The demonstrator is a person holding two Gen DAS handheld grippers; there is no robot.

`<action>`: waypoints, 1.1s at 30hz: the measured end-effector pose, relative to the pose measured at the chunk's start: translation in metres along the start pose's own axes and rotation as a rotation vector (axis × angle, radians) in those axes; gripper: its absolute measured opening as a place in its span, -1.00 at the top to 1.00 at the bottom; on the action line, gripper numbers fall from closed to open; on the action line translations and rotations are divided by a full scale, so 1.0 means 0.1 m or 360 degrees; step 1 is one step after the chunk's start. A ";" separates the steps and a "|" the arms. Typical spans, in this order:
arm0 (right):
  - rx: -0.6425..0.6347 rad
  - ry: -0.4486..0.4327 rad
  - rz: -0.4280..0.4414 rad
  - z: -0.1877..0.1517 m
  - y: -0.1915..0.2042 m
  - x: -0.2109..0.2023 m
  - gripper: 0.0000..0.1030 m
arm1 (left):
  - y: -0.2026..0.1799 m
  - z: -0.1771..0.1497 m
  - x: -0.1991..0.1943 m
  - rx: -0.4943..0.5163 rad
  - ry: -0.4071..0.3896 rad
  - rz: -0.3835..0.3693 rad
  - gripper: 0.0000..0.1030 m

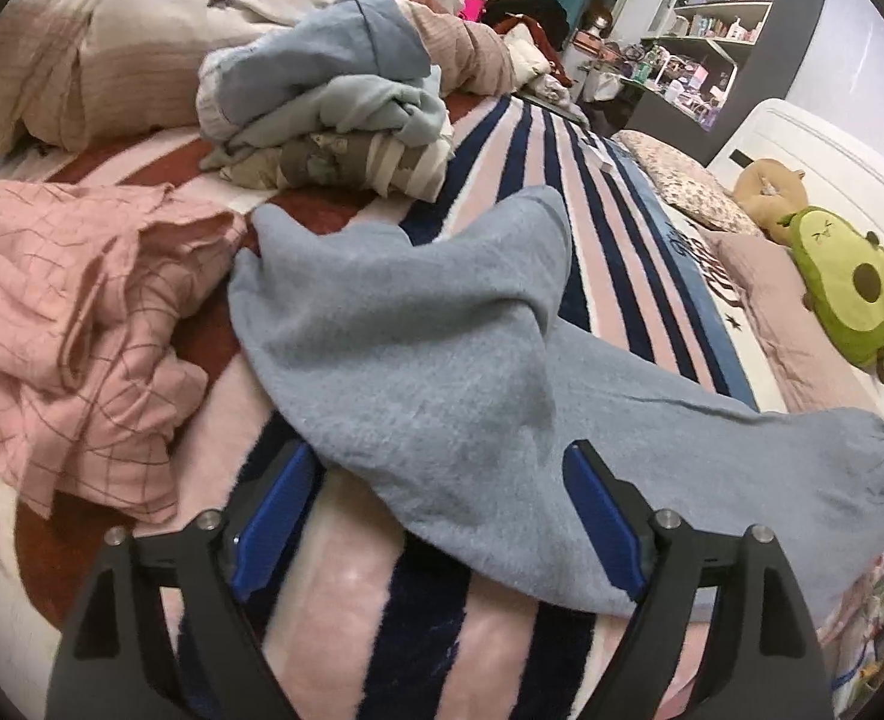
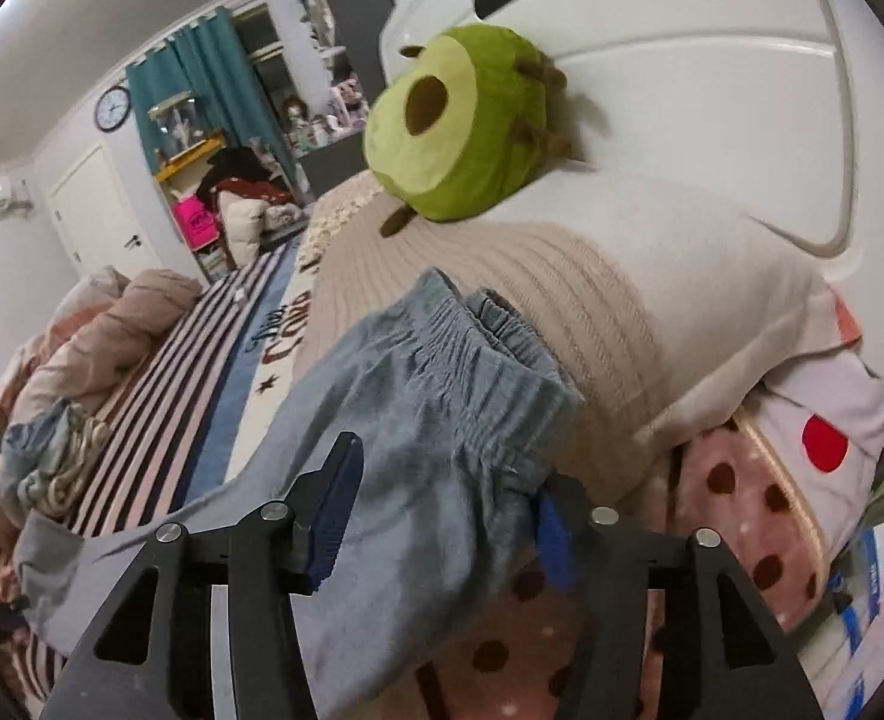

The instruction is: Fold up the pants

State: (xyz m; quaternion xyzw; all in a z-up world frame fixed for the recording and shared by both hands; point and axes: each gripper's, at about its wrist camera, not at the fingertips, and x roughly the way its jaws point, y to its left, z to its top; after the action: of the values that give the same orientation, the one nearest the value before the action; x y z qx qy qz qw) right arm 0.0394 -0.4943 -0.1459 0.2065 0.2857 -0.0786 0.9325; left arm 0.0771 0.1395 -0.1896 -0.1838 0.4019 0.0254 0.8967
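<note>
Room: bedroom with a white headboard (image 2: 712,90), grey shelving (image 1: 736,30) full of small items, teal curtains (image 2: 213,78) and a wall clock (image 2: 112,108).
Surface: striped blanket (image 1: 562,150) in pink, navy and white spread over the bed; a beige pillow (image 2: 562,300) lies against the headboard.
Pants: grey-blue pants (image 1: 417,348) lie loosely across the blanket, legs fanning away from the left camera, the gathered waistband (image 2: 472,348) at the pillow end.
Left gripper (image 1: 435,516): jaws spread wide, blue pads (image 1: 273,516) on either side of the near edge of the pants, cloth lying between them, not pinched.
Right gripper (image 2: 442,510): jaws apart, waistband fabric draped between and over them; whether the right pad touches the cloth cannot be told.
Other cloth: pink checked garment (image 1: 69,324) left of the pants, touching their edge; a heap of blue and beige clothes (image 1: 333,114) beyond; a bunched duvet (image 1: 93,42) behind.
Toys: avocado plush (image 1: 850,288) at the headboard, a tan plush (image 1: 766,192) beside it.
</note>
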 end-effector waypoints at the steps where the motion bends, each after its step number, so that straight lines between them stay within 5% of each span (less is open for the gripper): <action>1: -0.0034 -0.0022 -0.0025 0.01 0.06 -0.01 0.88 | 0.02 0.00 0.03 -0.0016 0.0009 -0.0008 -0.60; 6: -0.0112 -0.0152 0.0137 0.10 0.45 -0.22 0.88 | 0.03 -0.02 0.07 -0.0039 0.0018 -0.0023 -0.60; 14: -0.0488 -0.0095 0.0610 -0.03 1.91 -0.20 0.89 | -0.01 -0.01 -0.26 0.0115 -0.0082 -0.0011 -0.60; 18: -0.0731 0.0159 0.0833 -0.44 2.72 0.16 0.89 | 0.05 0.00 -0.49 0.0161 -0.0150 -0.0033 -0.60; 20: -0.0889 0.0411 0.0936 -0.81 3.09 0.46 0.89 | 0.08 0.00 -0.54 0.0179 -0.0161 -0.0058 -0.60; 25: -0.1169 0.0879 0.1044 -1.58 3.44 0.90 0.88 | 0.05 -0.05 -0.49 0.0218 -0.0134 -0.0226 -0.60; 29: -0.1137 0.0975 0.1100 -1.64 3.36 1.03 0.78 | -0.20 -0.08 -0.37 0.0288 -0.0081 -0.0388 -0.60; 33: -0.1000 0.1004 0.1226 -1.43 3.18 0.93 0.22 | -0.57 -0.05 -0.19 0.0396 -0.0025 -0.0482 -0.60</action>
State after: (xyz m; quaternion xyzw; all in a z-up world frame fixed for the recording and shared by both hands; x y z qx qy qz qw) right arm 0.1283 -0.1485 -0.1976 0.0227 0.4632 0.4195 0.7804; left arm 0.0715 0.0865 -0.1612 -0.1297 0.3628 -0.1581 0.9091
